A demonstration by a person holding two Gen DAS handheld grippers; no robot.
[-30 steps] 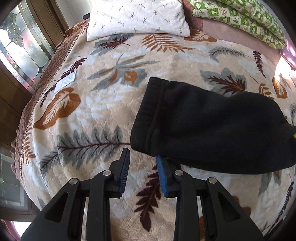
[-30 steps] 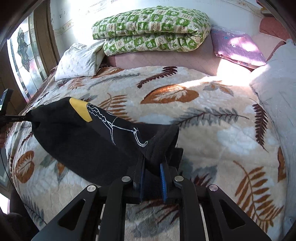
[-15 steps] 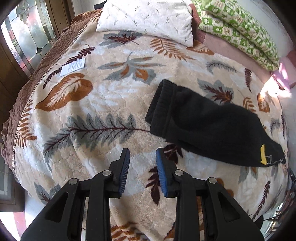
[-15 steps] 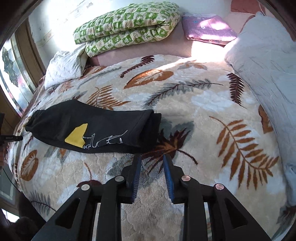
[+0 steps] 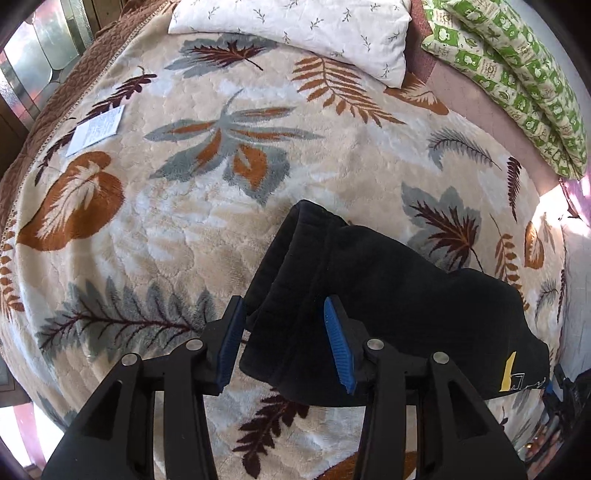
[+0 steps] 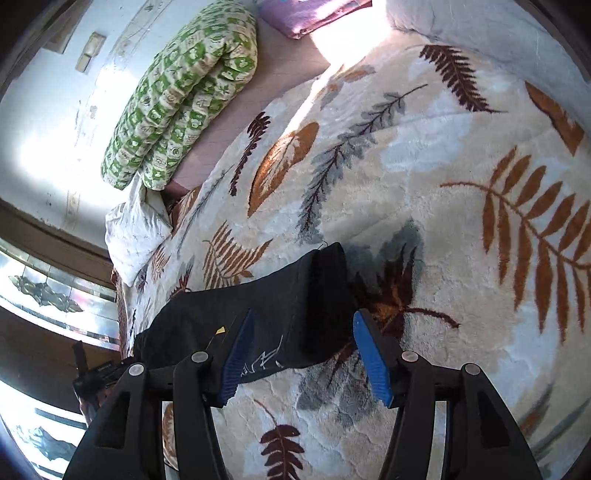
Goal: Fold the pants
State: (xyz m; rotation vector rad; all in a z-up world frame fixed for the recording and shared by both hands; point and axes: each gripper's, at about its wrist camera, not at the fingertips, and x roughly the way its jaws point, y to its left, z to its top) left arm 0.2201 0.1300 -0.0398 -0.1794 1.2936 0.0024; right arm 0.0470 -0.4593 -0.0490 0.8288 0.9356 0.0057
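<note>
Left tongs (image 5: 286,341) are sitting spread wide w/ the ribbed end of the black pants (image 5: 388,295) between the blue pads, not pinching. Right tongs (image 6: 306,356) are spread too, straddling the other end of the pants (image 6: 258,317) by the white print. Pants are lying folded on the leaf blanket (image 5: 184,229), stretching toward 3 o'clock in the left view. White pillow (image 5: 295,33) at 12, green quilt (image 5: 517,74) at 2.
</note>
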